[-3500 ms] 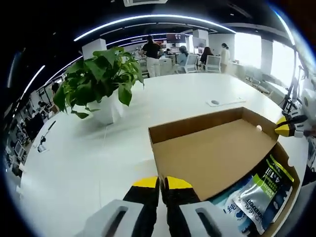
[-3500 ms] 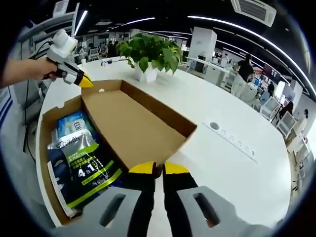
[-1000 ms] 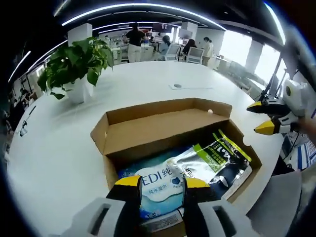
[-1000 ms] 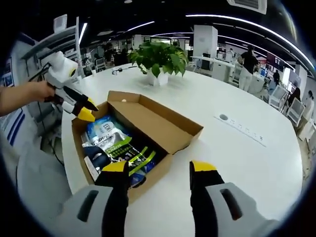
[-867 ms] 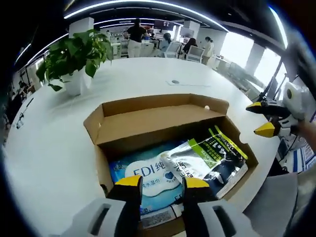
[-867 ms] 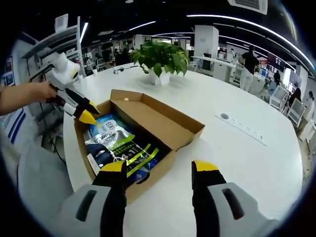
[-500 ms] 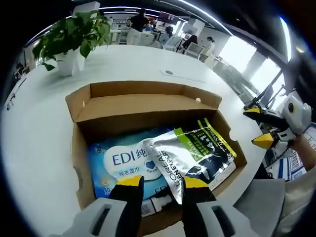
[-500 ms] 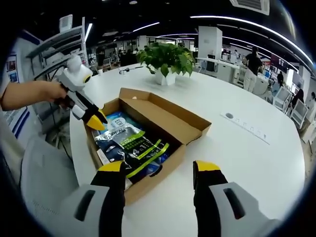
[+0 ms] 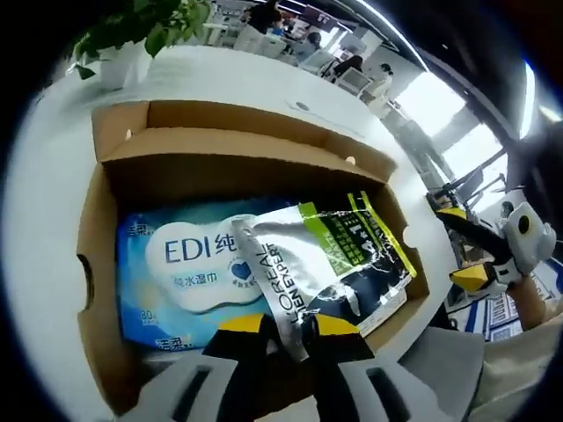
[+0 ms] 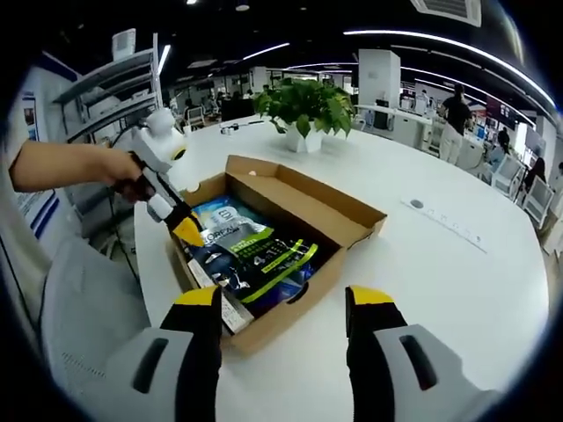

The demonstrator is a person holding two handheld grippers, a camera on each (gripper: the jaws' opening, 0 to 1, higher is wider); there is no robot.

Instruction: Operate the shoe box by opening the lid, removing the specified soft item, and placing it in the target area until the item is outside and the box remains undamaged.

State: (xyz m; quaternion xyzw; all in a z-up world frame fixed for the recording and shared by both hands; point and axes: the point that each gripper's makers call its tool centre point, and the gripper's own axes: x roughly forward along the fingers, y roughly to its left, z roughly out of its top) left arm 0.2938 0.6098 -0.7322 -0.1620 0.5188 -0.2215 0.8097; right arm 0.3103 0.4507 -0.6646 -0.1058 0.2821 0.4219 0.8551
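One shoe box [image 9: 97, 255] holds two soft packs [image 9: 343, 264].

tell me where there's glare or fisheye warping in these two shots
Left gripper view: the silver-green pouch throws bright specular glints, a window at upper right blows out white, and the shoe box walls bow outward. Right gripper view: ceiling light strips curve with the lens, the white table shines evenly, and the potted plant stays fairly sharp.

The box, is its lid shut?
No, the box has its lid folded back, and a silver-green pouch and a blue wipes pack show inside it.
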